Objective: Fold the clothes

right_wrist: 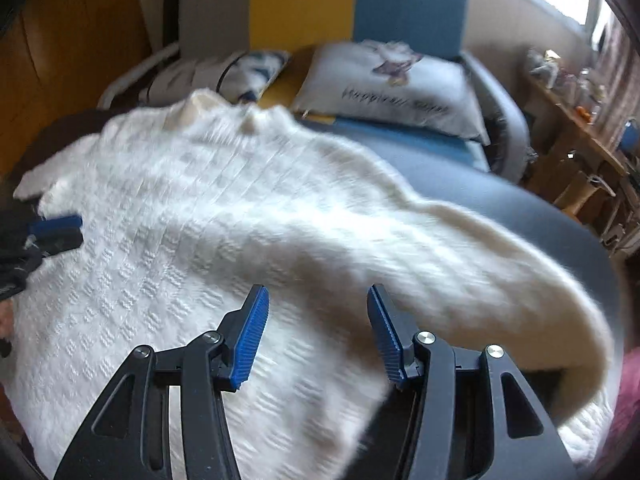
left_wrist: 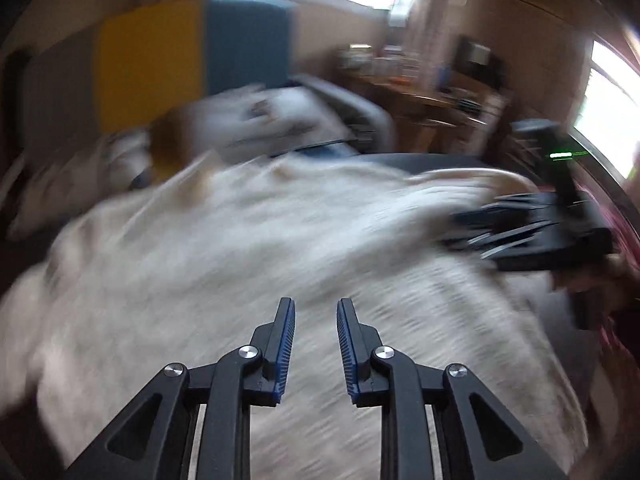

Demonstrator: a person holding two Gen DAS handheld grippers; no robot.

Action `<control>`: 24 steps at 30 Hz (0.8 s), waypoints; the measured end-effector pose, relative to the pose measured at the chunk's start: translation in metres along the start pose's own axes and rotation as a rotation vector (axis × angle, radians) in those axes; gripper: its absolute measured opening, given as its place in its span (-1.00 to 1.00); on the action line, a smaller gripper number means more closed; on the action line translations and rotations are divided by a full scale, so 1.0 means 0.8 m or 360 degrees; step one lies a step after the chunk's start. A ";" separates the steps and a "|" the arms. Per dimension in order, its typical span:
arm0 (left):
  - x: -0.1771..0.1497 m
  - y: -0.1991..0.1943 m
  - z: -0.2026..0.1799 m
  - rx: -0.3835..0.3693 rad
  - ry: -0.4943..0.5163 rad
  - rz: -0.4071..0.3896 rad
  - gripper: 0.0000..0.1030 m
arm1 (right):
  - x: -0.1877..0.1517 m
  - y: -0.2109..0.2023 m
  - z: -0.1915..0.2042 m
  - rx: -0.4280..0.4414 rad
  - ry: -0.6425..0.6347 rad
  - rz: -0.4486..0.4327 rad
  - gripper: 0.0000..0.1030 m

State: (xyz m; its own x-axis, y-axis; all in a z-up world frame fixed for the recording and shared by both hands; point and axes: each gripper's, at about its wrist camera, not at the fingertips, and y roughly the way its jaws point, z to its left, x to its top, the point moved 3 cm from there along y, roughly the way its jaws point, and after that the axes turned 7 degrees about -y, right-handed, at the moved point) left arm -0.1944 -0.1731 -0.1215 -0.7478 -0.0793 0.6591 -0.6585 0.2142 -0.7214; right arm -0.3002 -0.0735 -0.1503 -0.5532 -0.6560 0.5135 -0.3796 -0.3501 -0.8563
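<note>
Both tools hang empty over the white knitted sweater (right_wrist: 200,216), right tool (right_wrist: 318,312) wide, left tool (left_wrist: 316,320) narrower, on the dark desk (right_wrist: 520,216).

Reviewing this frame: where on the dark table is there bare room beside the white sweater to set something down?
Bare table shows past the sweater's draped sleeve, toward the cushioned bench and cluttered shelf. A small dark patch sits under the sleeve by the right hand-held gripper. Elsewhere the sweater covers everything.
</note>
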 end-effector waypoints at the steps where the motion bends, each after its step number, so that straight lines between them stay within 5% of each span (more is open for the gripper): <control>1: 0.013 0.011 -0.015 -0.0011 0.0097 -0.0005 -0.58 | -0.002 0.007 0.005 0.0006 0.0006 0.0033 0.07; 6: 0.069 0.089 -0.056 -0.0122 0.0335 0.0148 -0.58 | -0.027 0.012 0.003 0.0101 0.0122 0.0059 0.07; 10: 0.074 0.182 -0.052 0.0015 0.0402 0.0441 -0.57 | -0.047 0.006 0.000 0.0151 0.0174 -0.0001 0.07; 15: 0.090 0.194 -0.041 -0.0042 0.0214 0.0420 -0.57 | -0.059 0.003 0.009 0.0120 0.0125 -0.0017 0.07; 20: 0.085 0.183 -0.045 -0.0004 0.0222 0.0350 -0.57 | -0.062 0.003 0.011 0.0113 0.0118 -0.0033 0.07; 24: 0.066 0.139 -0.062 -0.0216 0.0118 0.0275 -0.58 | -0.069 -0.021 -0.003 0.0166 0.0217 -0.0094 0.07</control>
State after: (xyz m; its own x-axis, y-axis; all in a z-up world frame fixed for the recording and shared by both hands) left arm -0.3025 -0.1050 -0.1563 -0.8368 0.0407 0.5460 -0.5003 0.3480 -0.7928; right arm -0.2649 -0.0300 -0.1643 -0.6305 -0.5379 0.5596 -0.3391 -0.4576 -0.8219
